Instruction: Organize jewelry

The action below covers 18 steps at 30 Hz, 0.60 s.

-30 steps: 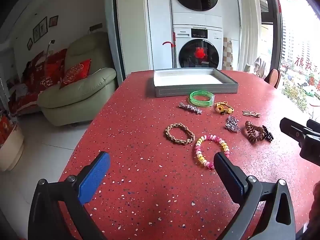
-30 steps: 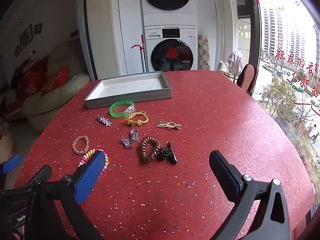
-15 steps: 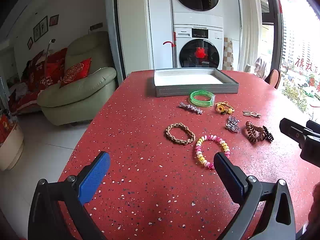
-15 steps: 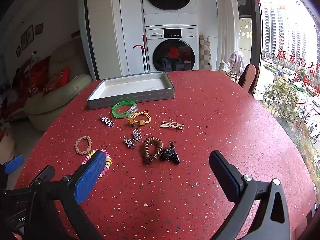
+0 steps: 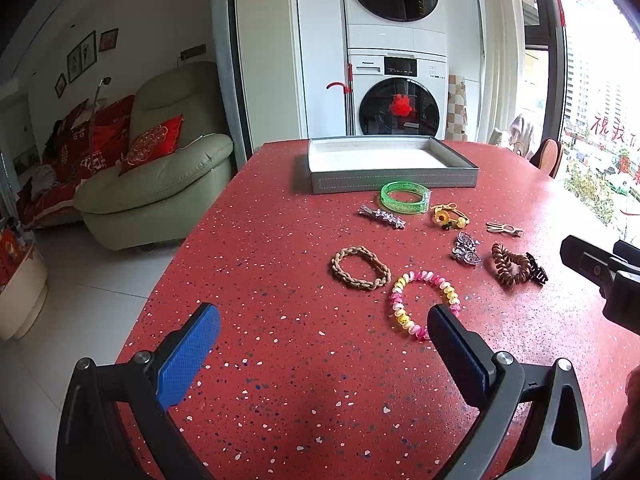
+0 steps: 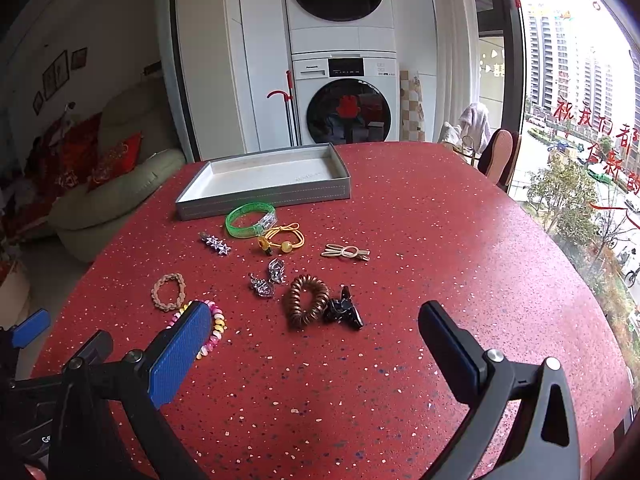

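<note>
Two grippers hover low over a red speckled table (image 5: 260,240), both with fingers spread wide and holding nothing. The left gripper (image 5: 324,344) points toward a braided bracelet (image 5: 360,267) and a pink-and-yellow bead bracelet (image 5: 424,304), whose near edge one finger covers. The right gripper (image 6: 316,344) faces a brown coil tie (image 6: 306,300) touching a black clip (image 6: 344,312). Only the left view shows the green sofa (image 5: 160,176) clearly; only the right view shows the table's far right edge. A grey tray (image 6: 264,184) sits beyond, a green bangle (image 6: 250,220) just before it. Smaller clips are hard to make out.
</note>
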{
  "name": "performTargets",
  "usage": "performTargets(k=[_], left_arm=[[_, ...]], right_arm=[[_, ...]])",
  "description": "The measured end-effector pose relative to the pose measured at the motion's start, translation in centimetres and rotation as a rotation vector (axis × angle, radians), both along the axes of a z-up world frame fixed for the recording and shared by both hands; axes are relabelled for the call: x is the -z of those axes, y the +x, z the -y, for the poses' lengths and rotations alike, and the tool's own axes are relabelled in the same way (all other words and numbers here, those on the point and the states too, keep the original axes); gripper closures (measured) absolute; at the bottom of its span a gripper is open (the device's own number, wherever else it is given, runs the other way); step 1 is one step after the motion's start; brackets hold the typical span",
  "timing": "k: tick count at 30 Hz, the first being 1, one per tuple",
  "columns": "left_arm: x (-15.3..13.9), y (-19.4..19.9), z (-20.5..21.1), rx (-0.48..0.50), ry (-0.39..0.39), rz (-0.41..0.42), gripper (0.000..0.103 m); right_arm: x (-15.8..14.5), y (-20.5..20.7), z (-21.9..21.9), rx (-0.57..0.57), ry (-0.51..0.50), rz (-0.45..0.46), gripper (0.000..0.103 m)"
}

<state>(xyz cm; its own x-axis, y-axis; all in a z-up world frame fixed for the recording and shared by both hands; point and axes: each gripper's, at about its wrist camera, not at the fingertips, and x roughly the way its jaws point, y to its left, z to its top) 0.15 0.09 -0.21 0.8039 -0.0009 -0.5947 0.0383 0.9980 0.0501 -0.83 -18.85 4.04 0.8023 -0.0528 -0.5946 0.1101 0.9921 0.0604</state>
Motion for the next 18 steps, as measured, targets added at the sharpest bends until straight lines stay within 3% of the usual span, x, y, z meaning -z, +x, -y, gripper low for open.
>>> performTargets(k=[18], left_arm=[[0.15, 0.11, 0.05, 0.001, 0.000, 0.001, 0.000]], right_arm=[[-0.08, -0.01, -0.14, -0.003, 0.006, 0.001, 0.000]])
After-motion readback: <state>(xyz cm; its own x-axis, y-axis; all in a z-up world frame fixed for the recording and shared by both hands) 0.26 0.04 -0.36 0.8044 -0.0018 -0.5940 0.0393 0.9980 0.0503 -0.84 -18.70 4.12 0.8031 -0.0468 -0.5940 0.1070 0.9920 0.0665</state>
